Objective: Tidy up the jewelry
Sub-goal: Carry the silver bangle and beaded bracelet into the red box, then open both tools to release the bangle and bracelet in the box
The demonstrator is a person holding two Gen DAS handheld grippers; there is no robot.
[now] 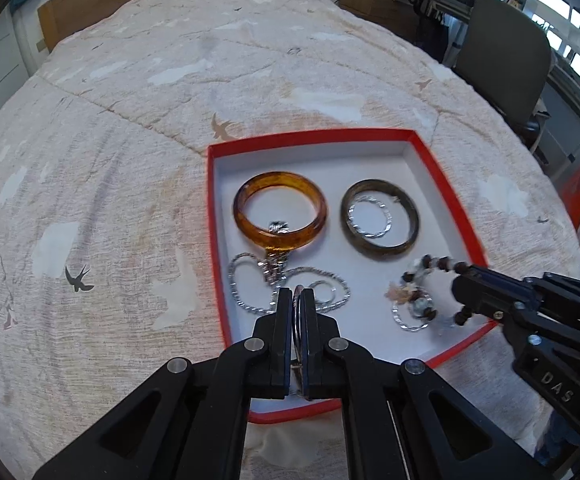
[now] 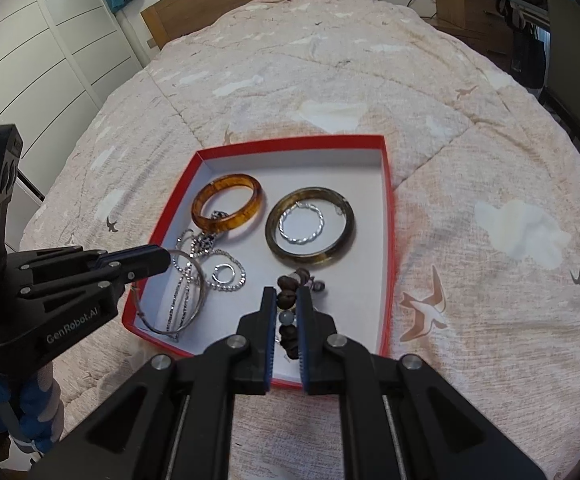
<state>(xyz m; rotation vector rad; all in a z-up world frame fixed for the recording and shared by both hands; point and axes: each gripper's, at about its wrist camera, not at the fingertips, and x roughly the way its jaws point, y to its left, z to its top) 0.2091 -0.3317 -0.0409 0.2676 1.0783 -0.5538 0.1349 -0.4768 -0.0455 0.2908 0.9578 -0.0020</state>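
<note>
While both grippers work over red box (image 2: 389,216) on bedspread (image 2: 489,160), left gripper (image 1: 297,294) clamps thin silver bangle (image 2: 194,300) above box's near-left corner. Right gripper (image 2: 287,294) pinches beaded bracelet (image 2: 290,280) at box's near edge. Amber bangle (image 1: 280,210) lies box far-left, dark bangle (image 1: 379,218) far-right, silver chain (image 2: 226,276) between amber bangle and left gripper.

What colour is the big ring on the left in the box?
Amber bangle: orange-brown, see-through. Clearest in the left wrist view.
</note>
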